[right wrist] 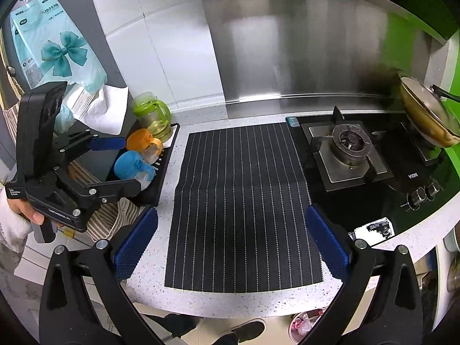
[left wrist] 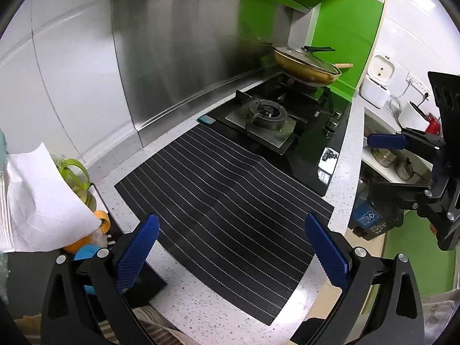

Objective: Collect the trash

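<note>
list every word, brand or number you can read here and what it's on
"VIONI", as far as it can be made out, on the black glass hob.
White lettering on the left hand-held gripper body: too small to read.
Print on the pale blue tissue pack: too blurred to read.
White sticker on the hob's front corner: unreadable.
Blue bin with a recycling sign: text unreadable.

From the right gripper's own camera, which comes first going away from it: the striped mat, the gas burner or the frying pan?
1. Striped mat, right between the open right gripper's fingers, on the counter.
2. Gas burner, farther back and to the right, on the stove.
3. Frying pan, farthest, at the stove's far right by the steel backsplash.
</note>
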A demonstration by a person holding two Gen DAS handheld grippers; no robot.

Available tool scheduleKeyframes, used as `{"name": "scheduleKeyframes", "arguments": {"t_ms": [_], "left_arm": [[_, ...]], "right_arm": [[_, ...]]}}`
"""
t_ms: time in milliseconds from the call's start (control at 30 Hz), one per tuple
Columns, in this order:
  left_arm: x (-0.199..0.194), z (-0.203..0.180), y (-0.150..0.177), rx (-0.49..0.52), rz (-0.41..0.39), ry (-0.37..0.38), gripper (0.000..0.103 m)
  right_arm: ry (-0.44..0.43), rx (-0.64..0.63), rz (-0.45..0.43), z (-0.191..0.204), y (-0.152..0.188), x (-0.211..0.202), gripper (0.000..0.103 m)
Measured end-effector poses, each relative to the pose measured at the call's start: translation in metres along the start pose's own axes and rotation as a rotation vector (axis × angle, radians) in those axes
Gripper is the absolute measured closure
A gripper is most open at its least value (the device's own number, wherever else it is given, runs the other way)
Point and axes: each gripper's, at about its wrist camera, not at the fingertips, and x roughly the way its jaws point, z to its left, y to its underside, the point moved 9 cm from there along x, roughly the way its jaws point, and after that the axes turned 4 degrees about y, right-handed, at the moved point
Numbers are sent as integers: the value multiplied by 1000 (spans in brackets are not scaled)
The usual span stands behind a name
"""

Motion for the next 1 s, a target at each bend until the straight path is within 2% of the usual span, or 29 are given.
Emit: {"name": "scheduleKeyframes", "arguments": {"t_ms": [333,1000], "left_arm": [[-2,0,0,-57,-13,31,6],[0,1,1,-40,0,0,6]], "right_arm": [[0,-2,1,1,0,0,3],[4,-2,3,-3,-1,1,3]]}}
